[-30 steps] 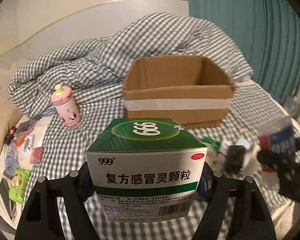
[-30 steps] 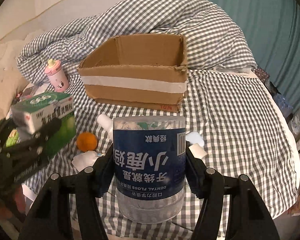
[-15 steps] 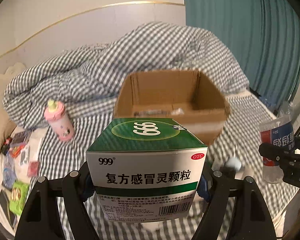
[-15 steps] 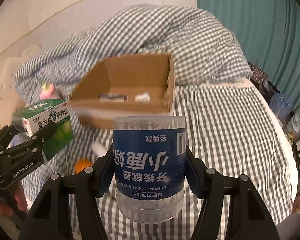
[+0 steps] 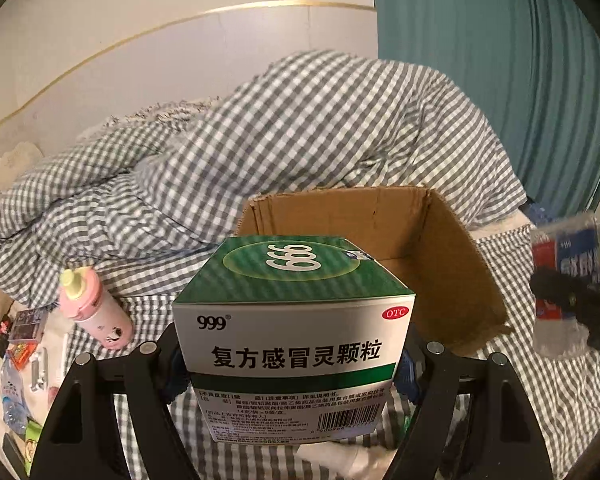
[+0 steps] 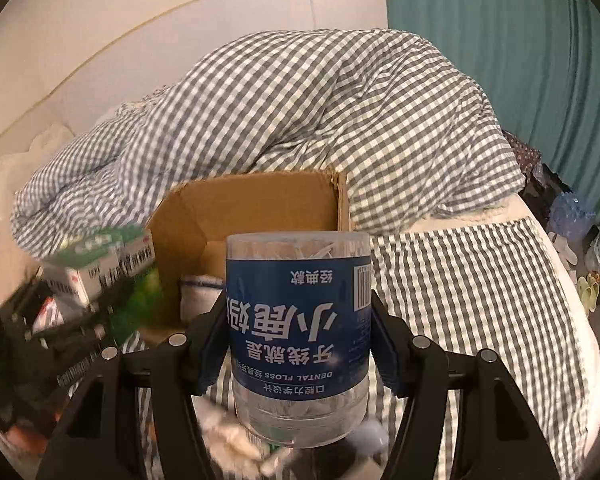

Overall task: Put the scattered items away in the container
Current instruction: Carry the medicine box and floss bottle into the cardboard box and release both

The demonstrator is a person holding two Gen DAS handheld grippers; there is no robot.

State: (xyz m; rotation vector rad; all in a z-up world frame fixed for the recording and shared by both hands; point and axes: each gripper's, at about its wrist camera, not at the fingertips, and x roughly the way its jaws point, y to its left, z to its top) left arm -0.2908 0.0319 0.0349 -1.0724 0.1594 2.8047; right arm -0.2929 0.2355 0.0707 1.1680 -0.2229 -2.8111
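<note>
Both claws loaded at cardboard box (image 5: 440,264) rim.

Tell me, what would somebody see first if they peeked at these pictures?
First, the green and white medicine box, big and close, pinched in the left tongs. Next, the blue-labelled floss jar, held upside down in the right tongs. Behind both sits an open cardboard box on the checked bed, with a pink bottle standing to its left.
</note>
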